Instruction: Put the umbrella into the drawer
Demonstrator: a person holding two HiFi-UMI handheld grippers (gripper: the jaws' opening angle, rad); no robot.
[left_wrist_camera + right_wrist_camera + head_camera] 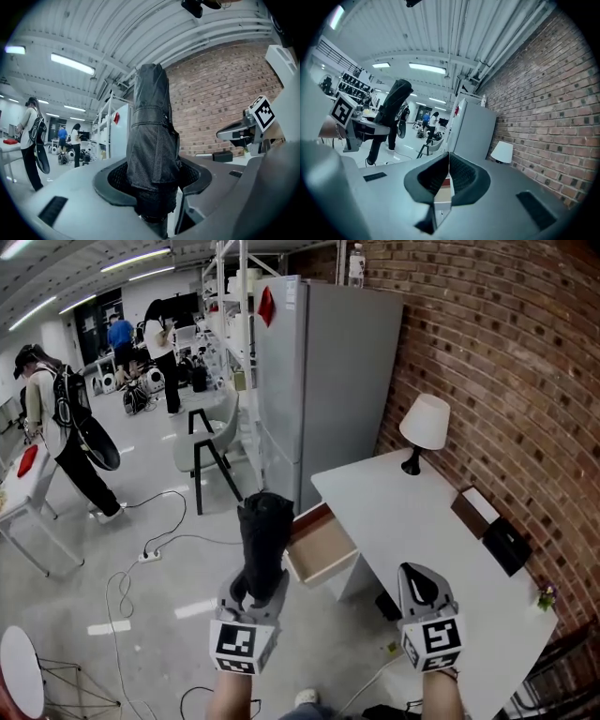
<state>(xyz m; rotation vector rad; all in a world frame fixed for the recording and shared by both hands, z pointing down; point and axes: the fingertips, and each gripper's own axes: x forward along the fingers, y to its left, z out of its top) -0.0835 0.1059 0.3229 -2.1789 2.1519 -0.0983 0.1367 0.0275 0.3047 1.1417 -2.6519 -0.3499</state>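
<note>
A folded black umbrella (264, 531) in its sleeve stands upright between the jaws of my left gripper (254, 594), which is shut on its lower part. In the left gripper view the umbrella (152, 150) fills the middle, pinched between both pads. The open wooden drawer (322, 549) juts from the left end of the white desk (412, 521), just right of the umbrella. My right gripper (418, 577) hovers over the desk's near part with its jaws pressed together and nothing in them. In the right gripper view the drawer (443, 194) peeks out below the closed jaws.
A tall grey fridge (323, 381) stands behind the drawer against the brick wall. On the desk are a white lamp (424, 427), a brown box (473, 510) and a black box (506, 545). A chair (211, 446), floor cables (150, 554) and people (56, 427) lie to the left.
</note>
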